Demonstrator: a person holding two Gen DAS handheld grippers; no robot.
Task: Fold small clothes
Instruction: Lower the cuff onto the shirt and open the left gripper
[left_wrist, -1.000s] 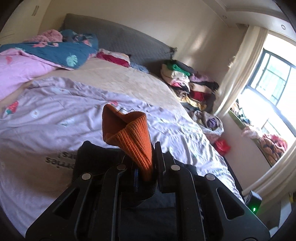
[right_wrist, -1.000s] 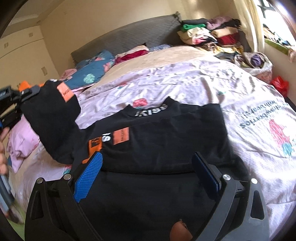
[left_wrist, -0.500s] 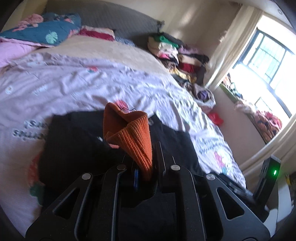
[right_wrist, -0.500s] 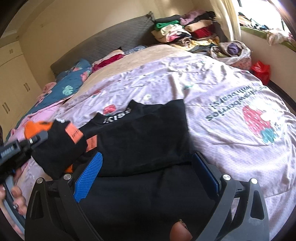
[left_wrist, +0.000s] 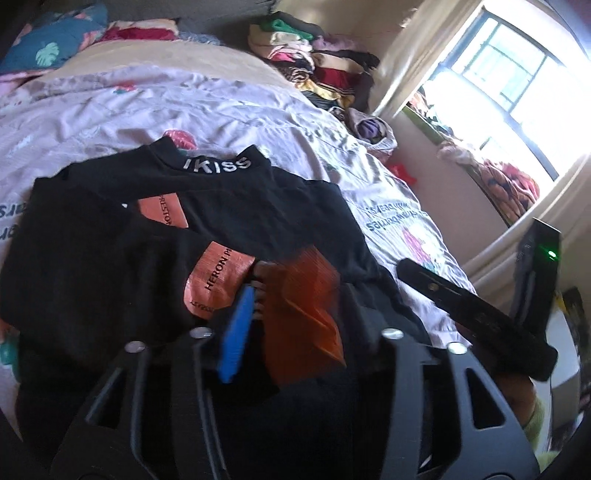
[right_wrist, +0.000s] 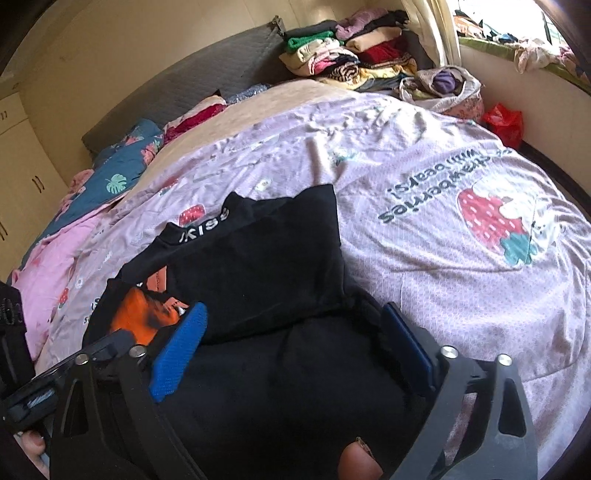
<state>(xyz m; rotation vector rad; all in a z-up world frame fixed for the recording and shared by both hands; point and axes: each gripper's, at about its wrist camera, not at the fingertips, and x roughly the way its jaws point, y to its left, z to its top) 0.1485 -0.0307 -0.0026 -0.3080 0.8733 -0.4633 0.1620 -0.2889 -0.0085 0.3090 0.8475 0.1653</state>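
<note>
A black top (left_wrist: 258, 206) with a white-lettered collar was seen spread on the lilac bedcover (right_wrist: 424, 155), near the close edge of the bed, its left sleeve folded in across the chest so that the orange patches (left_wrist: 218, 280) faced up. The orange ribbed cuff (left_wrist: 303, 314) of that sleeve was found between the fingers of the left gripper (left_wrist: 299, 325), whose jaws were opening; the cuff looked blurred and no longer pinched, with a gap beside the blue pad (left_wrist: 236, 332). The right gripper (right_wrist: 295, 343) was held low over the near hem of the black top (right_wrist: 258, 266), its jaws closing from a wide spread, with black cloth lying between them but not pressed by either pad. In the right wrist view, the left gripper (right_wrist: 74, 365) was seen at the near left, beside the orange cuff (right_wrist: 144, 317). Stacked folded clothes (right_wrist: 343, 59) were piled at the far right of the bed, by the headboard.
</note>
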